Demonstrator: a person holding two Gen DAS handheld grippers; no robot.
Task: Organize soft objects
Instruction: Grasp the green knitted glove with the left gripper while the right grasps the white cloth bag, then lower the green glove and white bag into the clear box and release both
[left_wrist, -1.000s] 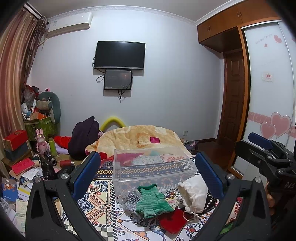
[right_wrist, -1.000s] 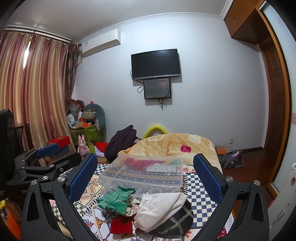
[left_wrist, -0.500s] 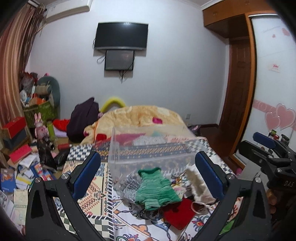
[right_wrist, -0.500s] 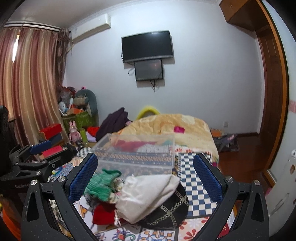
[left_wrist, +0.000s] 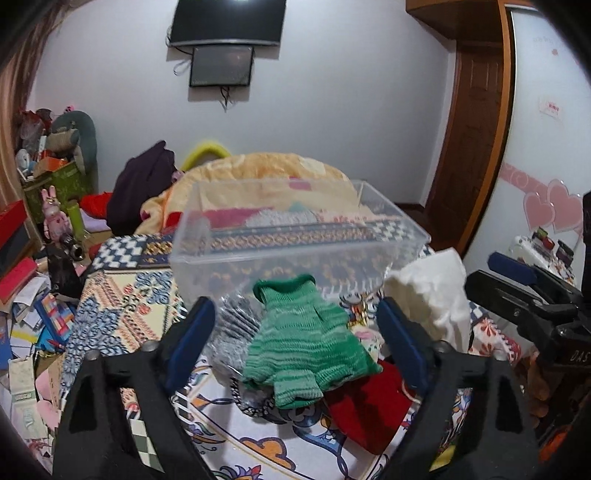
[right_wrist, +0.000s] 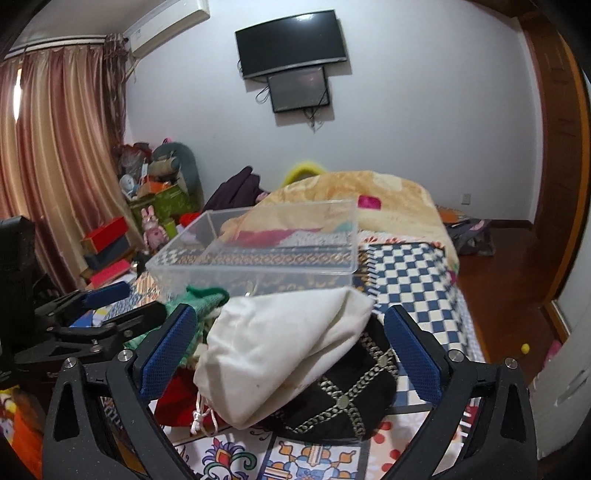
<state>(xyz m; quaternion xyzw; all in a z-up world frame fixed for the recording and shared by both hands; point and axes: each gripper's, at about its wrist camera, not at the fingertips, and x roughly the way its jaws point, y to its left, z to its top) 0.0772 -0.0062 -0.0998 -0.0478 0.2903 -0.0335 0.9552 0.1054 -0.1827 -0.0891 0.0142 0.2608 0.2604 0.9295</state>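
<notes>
A pile of soft things lies on the patterned bed cover in front of a clear plastic box (left_wrist: 295, 236). A green knitted piece (left_wrist: 306, 343) lies on top, with a grey knit (left_wrist: 232, 328) to its left and a red cloth (left_wrist: 365, 410) to its right. My left gripper (left_wrist: 295, 343) is open, its fingers either side of the green piece and just above it. My right gripper (right_wrist: 288, 347) is open around a white drawstring bag (right_wrist: 280, 347) that rests on a black studded cushion (right_wrist: 354, 402). The box also shows in the right wrist view (right_wrist: 258, 251).
An orange quilt (left_wrist: 266, 173) and a dark garment (left_wrist: 140, 184) lie behind the box. Boxes, books and toys clutter the floor at the left (left_wrist: 29, 280). A wooden door (left_wrist: 469, 147) and wardrobe stand at the right. The right gripper shows at the left view's right edge (left_wrist: 517, 295).
Both grippers have moved forward and down toward the pile. The green piece and the white bag now sit between the open fingers. Nothing has been taken hold of.
</notes>
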